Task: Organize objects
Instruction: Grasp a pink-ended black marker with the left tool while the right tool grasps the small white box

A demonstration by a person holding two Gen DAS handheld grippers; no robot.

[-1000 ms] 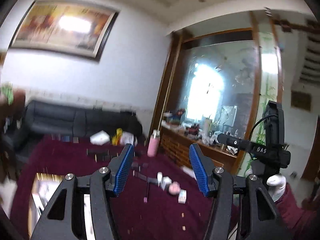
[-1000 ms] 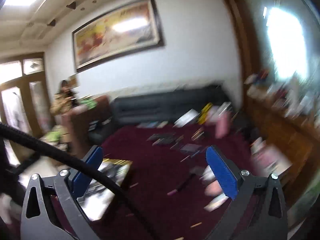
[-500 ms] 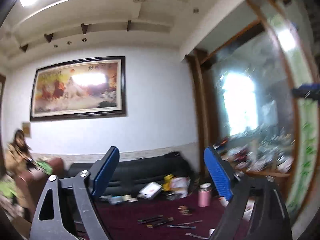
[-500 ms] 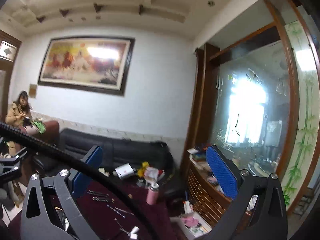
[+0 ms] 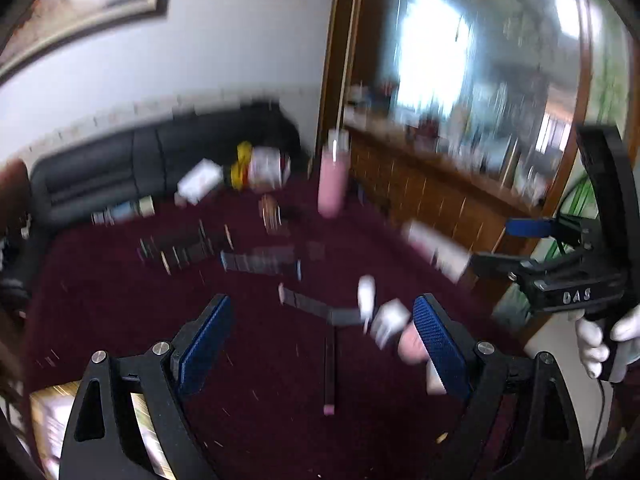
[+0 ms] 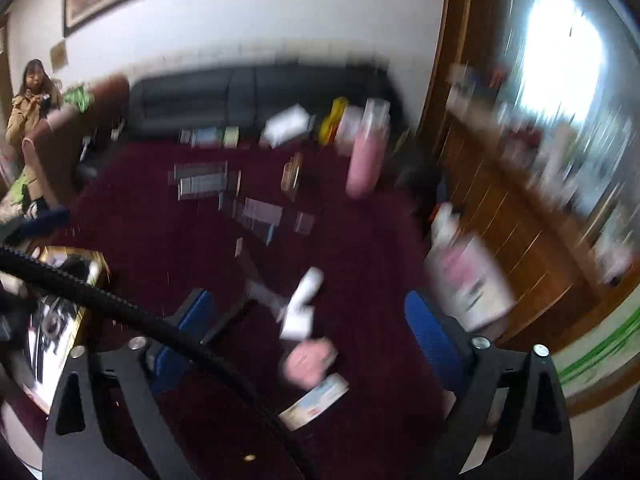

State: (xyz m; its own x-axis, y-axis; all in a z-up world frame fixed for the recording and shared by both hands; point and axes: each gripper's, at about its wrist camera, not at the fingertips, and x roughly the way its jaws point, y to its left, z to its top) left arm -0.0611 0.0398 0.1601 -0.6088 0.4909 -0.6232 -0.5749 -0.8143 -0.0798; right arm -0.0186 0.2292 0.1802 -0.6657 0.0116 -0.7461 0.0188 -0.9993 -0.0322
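A maroon-covered table (image 5: 120, 300) holds scattered things, all blurred. A pink bottle (image 5: 332, 180) (image 6: 366, 160) stands upright at the back. Nearer lie a small white tube (image 5: 366, 296) (image 6: 308, 284), a white box (image 5: 390, 320) (image 6: 298, 320), a pink round item (image 5: 410, 344) (image 6: 310, 360), a thin dark stick (image 5: 329, 368) and dark flat strips (image 5: 260, 262). My left gripper (image 5: 320, 308) hangs open above the table, nothing between its pads. My right gripper (image 6: 306, 300) (image 5: 508, 244) hovers over the white box and pink item; its jaws are closing, wide apart, gripping nothing.
A black sofa (image 5: 120, 160) runs behind the table, and a wooden sideboard (image 5: 440, 188) with clutter runs along the right. A gold-edged tray (image 6: 60, 300) sits at the table's left. A person (image 6: 28, 108) is at the far left. A black cable (image 6: 120, 308) crosses the right wrist view.
Both cameras have swung down from the wall and ceiling to the table. The left jaws stand wider than a second ago. The right jaws look slightly narrower.
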